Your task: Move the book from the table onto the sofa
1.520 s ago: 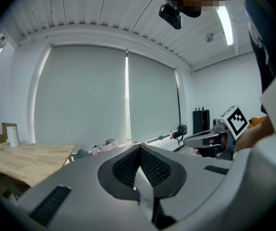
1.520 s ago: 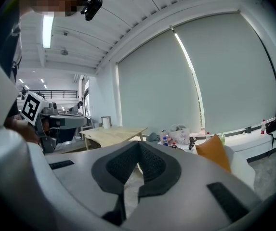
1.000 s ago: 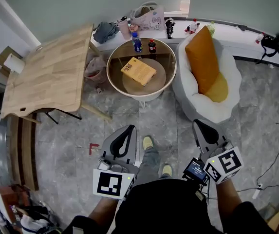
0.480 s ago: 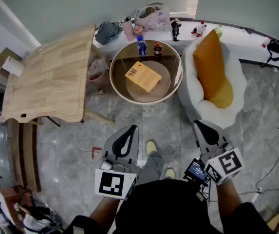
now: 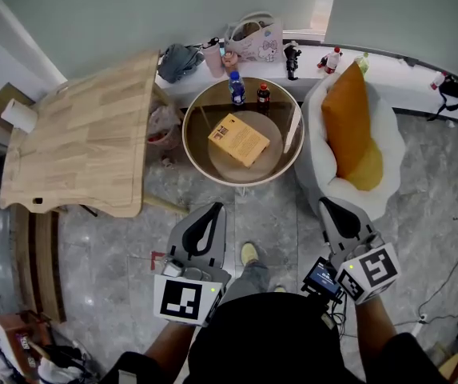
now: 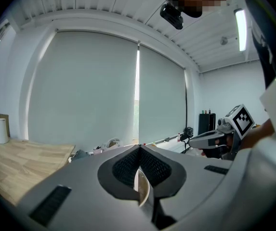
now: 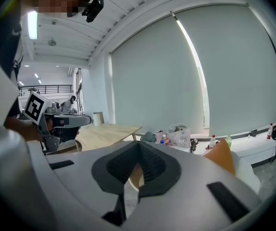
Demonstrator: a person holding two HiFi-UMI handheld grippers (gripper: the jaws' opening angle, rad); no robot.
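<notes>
A yellow book (image 5: 239, 139) lies flat on the round glass table (image 5: 193, 126) ahead of me in the head view. To its right stands a white sofa chair (image 5: 385, 138) holding an orange cushion (image 5: 348, 122). My left gripper (image 5: 208, 214) and right gripper (image 5: 330, 210) hang side by side over the grey floor, well short of the table, both shut and empty. In the left gripper view the jaws (image 6: 138, 150) meet with nothing between them. The right gripper view shows the same at its jaws (image 7: 138, 146), with the orange cushion (image 7: 220, 159) beyond.
Two small bottles (image 5: 248, 90) stand at the table's far rim. A wooden table (image 5: 85, 134) fills the left. Along the back ledge sit a white bag (image 5: 258, 38), a grey cloth (image 5: 179, 58) and small bottles. My shoe (image 5: 248, 253) is on the floor between the grippers.
The round table, book and sofa chair have shifted lower in the head view, closer to me. Both grippers stay shut and hold the same place in the frame.
</notes>
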